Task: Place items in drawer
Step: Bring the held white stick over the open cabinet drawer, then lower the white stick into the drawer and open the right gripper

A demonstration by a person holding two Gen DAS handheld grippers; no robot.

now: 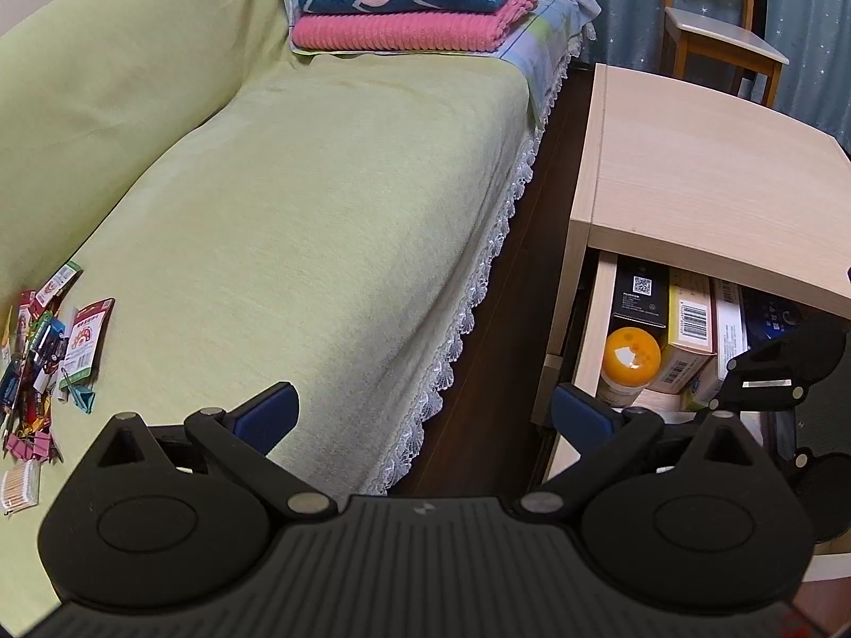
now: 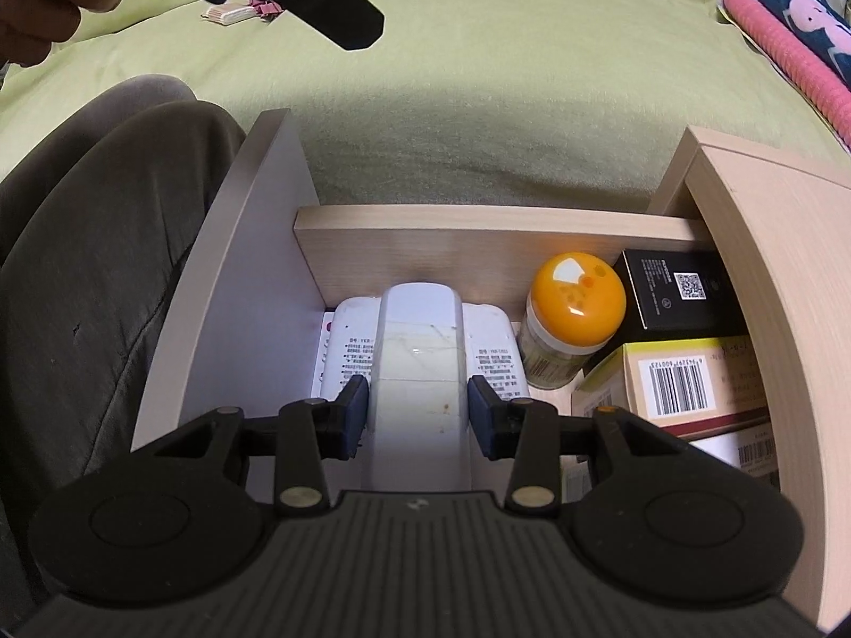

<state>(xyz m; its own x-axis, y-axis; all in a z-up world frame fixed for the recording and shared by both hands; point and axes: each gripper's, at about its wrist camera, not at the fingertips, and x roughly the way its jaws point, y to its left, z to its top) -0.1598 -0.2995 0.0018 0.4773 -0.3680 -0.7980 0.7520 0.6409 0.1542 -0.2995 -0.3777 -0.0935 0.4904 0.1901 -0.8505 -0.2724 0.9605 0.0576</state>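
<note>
In the right wrist view my right gripper [image 2: 418,417] is inside the open drawer [image 2: 425,239], shut on a long white remote [image 2: 417,335]. The remote rests on top of two other white remotes [image 2: 345,351] lying on the drawer floor. My left gripper [image 1: 425,409] is open and holds nothing; it hangs over the edge of the green bed [image 1: 298,223], left of the drawer [image 1: 590,351]. A pile of small packets and clips [image 1: 48,367] lies on the bed at the far left. The right gripper [image 1: 771,367] shows over the drawer in the left wrist view.
The drawer also holds an orange-capped bottle [image 2: 577,303], a black box [image 2: 675,287] and barcode boxes [image 2: 681,383]. The nightstand top [image 1: 691,175] overhangs it. A person's dark trouser leg [image 2: 106,276] sits left of the drawer. Folded towels [image 1: 409,5] lie far up the bed; a chair [image 1: 712,16] stands behind.
</note>
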